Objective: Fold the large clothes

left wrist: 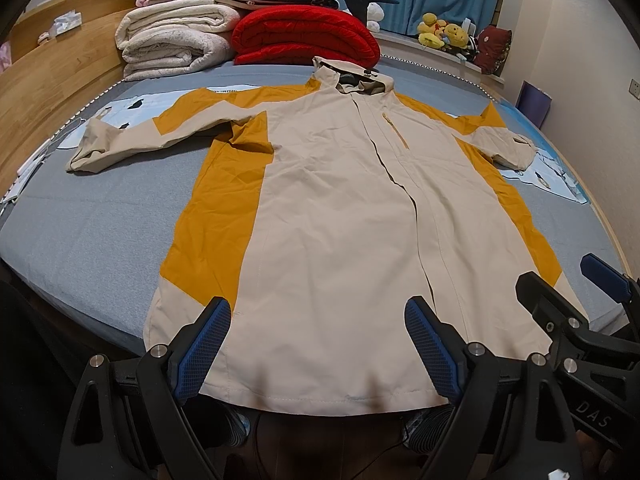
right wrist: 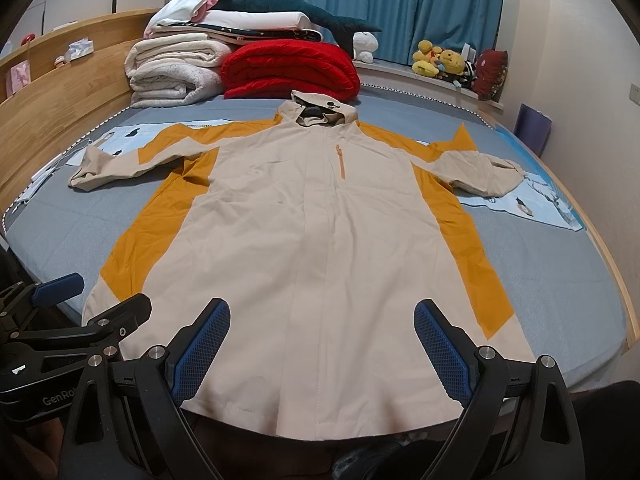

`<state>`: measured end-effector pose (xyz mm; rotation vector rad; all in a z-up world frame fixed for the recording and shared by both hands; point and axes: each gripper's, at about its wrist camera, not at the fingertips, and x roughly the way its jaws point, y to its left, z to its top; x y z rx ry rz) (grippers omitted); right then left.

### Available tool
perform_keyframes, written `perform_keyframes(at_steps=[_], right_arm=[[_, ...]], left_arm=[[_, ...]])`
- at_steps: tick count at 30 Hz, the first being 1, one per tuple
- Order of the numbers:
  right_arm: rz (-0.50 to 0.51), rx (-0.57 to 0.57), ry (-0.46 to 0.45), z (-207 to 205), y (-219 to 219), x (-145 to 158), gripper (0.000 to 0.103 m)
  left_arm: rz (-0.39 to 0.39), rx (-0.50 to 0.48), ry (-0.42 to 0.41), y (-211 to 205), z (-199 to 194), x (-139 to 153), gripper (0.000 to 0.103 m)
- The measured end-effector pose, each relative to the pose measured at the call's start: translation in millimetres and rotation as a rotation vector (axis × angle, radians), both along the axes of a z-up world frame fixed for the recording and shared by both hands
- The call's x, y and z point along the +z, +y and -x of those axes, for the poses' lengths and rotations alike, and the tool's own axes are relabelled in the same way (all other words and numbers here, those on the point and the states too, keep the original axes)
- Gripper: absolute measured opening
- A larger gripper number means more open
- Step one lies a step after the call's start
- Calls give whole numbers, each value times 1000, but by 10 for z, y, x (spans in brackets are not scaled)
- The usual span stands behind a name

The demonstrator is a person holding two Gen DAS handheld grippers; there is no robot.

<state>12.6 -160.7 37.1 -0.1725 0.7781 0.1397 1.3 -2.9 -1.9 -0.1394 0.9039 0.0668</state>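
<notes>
A beige and mustard hooded jacket (left wrist: 328, 200) lies flat, front up, on the grey bed (left wrist: 100, 220), hood at the far end and both sleeves spread out. It also shows in the right wrist view (right wrist: 312, 232). My left gripper (left wrist: 318, 312) is open and empty, just above the jacket's near hem. My right gripper (right wrist: 322, 314) is open and empty over the same hem, to the right of the left one. The right gripper shows in the left wrist view (left wrist: 568, 280); the left gripper shows in the right wrist view (right wrist: 100, 292).
Folded white blankets (left wrist: 176, 40) and a red quilt (left wrist: 304, 36) are stacked at the bed's far end. A wooden headboard (left wrist: 52, 76) runs along the left. Plush toys (left wrist: 444, 34) sit on the sill under blue curtains. A light blue printed cloth (right wrist: 532, 204) lies under the right sleeve.
</notes>
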Motion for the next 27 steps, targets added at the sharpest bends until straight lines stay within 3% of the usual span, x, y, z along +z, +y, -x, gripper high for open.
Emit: perform_keyframes(at_steps=[17, 20, 24, 27], right_arm=[[-8, -11, -1, -18, -10, 59, 93], [-7, -19, 1, -35, -30, 57, 93], [-4, -21, 4, -45, -13, 122, 93], [8, -26, 32, -65, -7, 138, 93]], left_arm=[[-2, -5, -17, -26, 11, -14, 86], [1, -7, -47, -27, -39, -6, 86], [3, -7, -157, -14, -73, 83, 85], [-11, -12, -134, 3, -132, 132, 83]])
